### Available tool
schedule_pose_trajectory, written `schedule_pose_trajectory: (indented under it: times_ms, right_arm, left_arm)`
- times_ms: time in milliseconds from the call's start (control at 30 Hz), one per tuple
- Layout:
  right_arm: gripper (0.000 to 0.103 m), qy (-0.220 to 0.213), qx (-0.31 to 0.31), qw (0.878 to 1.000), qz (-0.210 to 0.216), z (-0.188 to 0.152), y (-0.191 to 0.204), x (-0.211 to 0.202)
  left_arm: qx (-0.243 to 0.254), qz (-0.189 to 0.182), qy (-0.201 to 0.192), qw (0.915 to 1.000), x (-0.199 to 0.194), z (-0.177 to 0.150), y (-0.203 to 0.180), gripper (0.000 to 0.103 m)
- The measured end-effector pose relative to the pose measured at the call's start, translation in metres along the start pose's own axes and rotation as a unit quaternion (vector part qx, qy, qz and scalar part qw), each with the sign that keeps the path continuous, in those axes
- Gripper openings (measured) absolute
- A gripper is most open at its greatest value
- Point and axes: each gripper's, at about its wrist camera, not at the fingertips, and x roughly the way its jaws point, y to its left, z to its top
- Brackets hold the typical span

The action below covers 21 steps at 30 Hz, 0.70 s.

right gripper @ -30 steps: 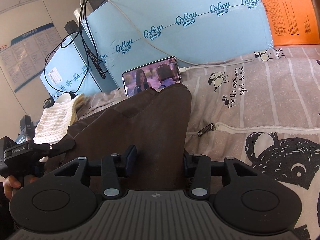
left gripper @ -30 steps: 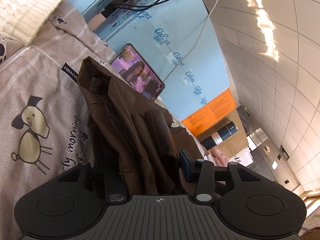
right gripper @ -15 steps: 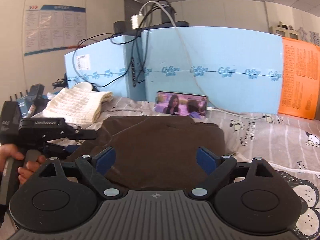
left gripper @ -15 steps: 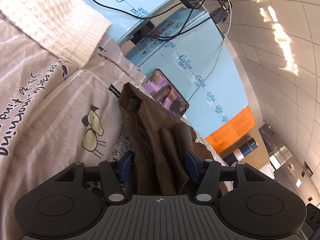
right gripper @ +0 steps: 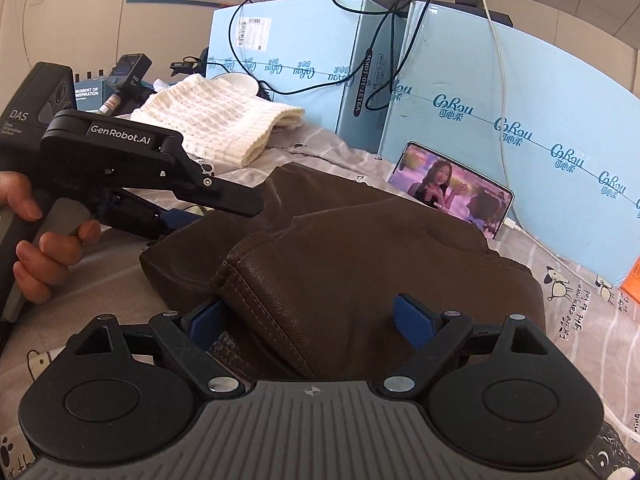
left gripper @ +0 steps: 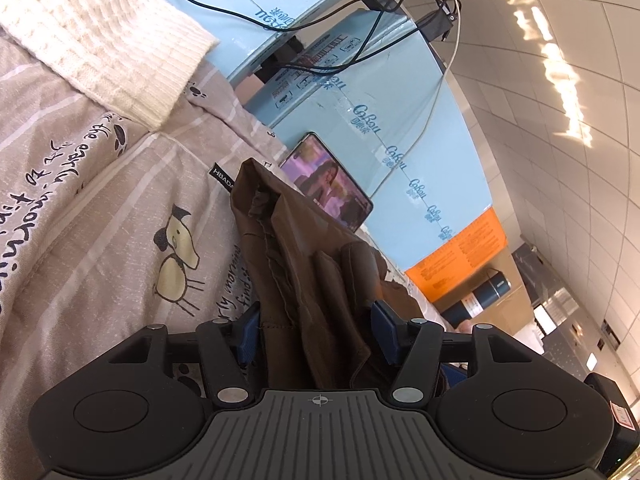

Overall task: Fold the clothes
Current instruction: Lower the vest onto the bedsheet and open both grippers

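Meanwhile, the brown garment (right gripper: pixel 360 264) was seen folded on the bed (left gripper: pixel 100 216); left tool (left gripper: pixel 316 332) and right tool (right gripper: pixel 312 320) were spread around it, released.

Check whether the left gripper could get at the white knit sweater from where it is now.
Probably yes. The white knit sweater lies on the bedspread ahead and to one side of the left gripper, nothing between. But its open jaws straddle the brown garment, so it must back off first.
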Motion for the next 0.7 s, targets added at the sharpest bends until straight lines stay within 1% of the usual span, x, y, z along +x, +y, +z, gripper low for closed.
schedule_pose_trajectory:
  times_ms: [133,267,400,467,567,667,700]
  right_arm:
    - [0.088,-0.002,-0.014,1.000,0.011,0.003,0.009,0.007]
    - [0.088,0.006,-0.020,1.000,0.018,0.000,0.003,0.001]
    - [0.088,0.020,-0.024,0.999,-0.005,-0.005,-0.009,-0.008]
    - [0.088,0.020,-0.039,0.999,-0.016,-0.005,-0.008,-0.010]
    - [0.088,0.006,-0.047,0.999,-0.026,-0.001,-0.004,-0.005]
    - [0.084,-0.013,-0.047,0.998,-0.038,0.005,0.004,0.007]
    - [0.080,-0.016,-0.047,0.998,-0.043,0.007,0.007,0.011]
  left_arm:
    - [-0.002,-0.001,0.000,1.0000,0.000,0.000,0.001,0.057]
    - [-0.003,-0.002,-0.001,1.0000,0.000,0.000,0.001,0.057]
    - [-0.001,-0.001,0.000,1.0000,0.000,0.001,0.000,0.057]
    - [0.000,-0.001,0.000,1.0000,0.000,0.001,0.000,0.057]
    - [0.000,-0.001,0.000,1.0000,0.000,0.001,0.000,0.057]
    - [-0.003,-0.003,-0.002,1.0000,0.000,0.002,0.001,0.057]
    - [-0.005,-0.005,-0.003,1.0000,-0.001,0.001,0.001,0.057]
